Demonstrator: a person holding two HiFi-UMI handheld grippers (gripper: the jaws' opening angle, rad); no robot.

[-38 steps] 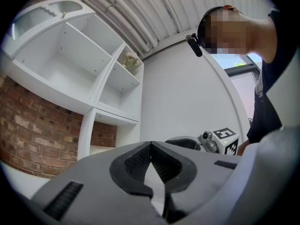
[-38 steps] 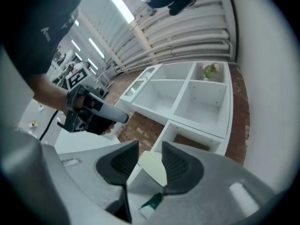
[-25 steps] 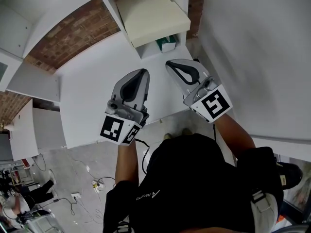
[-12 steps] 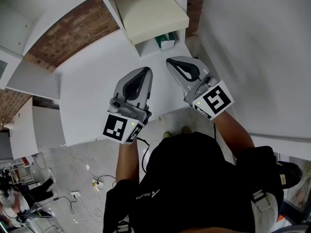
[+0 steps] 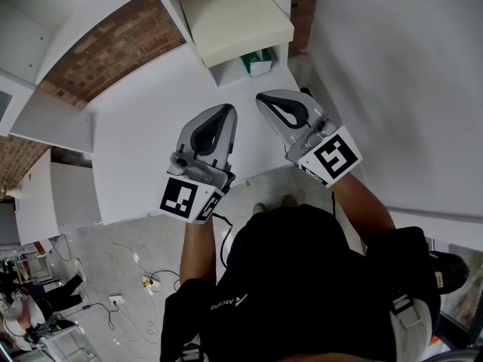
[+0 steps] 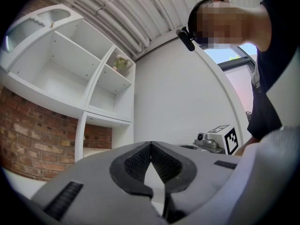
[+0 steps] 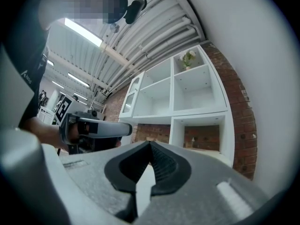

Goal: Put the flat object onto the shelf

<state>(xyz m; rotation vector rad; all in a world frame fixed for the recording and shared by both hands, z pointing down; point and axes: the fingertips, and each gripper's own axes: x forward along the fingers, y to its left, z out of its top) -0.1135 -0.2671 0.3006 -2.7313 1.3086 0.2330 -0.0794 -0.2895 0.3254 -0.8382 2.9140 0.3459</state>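
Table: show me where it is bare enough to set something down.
The table is bare left of the left gripper, up to the brick wall. It is tight between that and the right gripper and by the shelf.

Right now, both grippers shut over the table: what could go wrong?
Left gripper and right gripper are shut and empty: reaching in like that could shove the board instead of gripping it. The board seems to jut from the shelf above a green box; a nudge might tip it out.
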